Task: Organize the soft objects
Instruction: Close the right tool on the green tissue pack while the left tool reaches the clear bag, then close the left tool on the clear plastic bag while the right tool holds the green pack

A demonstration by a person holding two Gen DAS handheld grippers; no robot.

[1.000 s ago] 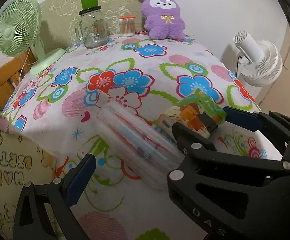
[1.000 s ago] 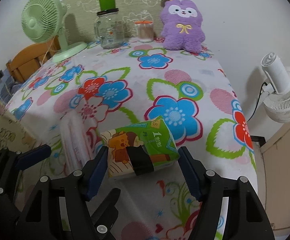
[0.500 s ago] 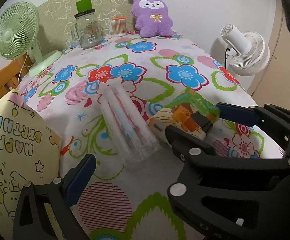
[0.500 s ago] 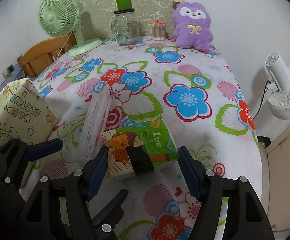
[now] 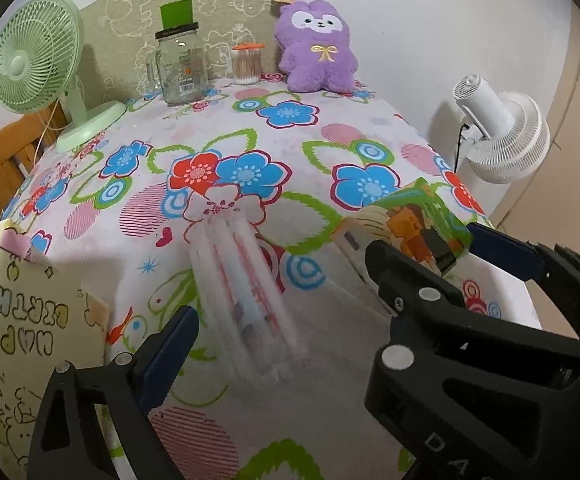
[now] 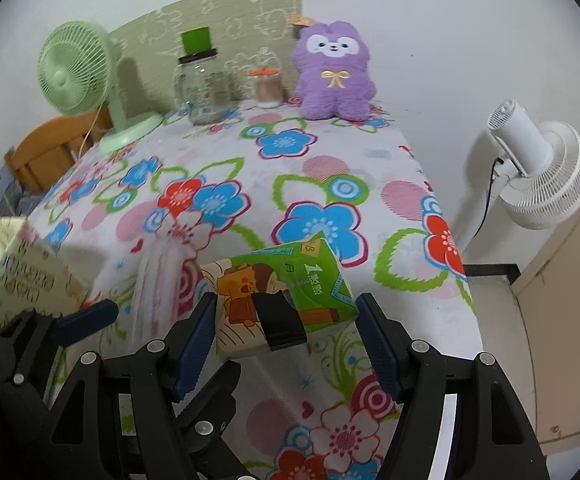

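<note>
- Low centre of the right wrist view: right gripper [image 6: 286, 344] clamped, fingers pressing both ends of the green cartoon-printed soft tissue pack [image 6: 286, 296], held above the flowered bench [image 6: 329, 168].
- Lower left of the left wrist view: left gripper [image 5: 274, 312], fingers wide but closing, nothing pinched; clear plastic-wrapped soft bundle [image 5: 246, 300] lying between them on the bench.
- Step, judged: carrying the pack while reaching for the bundle.
- Next, likely: closing squarely on the slippery wrap.
- Left edge: cream "Happy Birthday" gift bag [image 5: 18, 332], the probable destination.

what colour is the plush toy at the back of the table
Purple, with a white face and a yellow bow; the plush toy shows best in the left wrist view.
</note>
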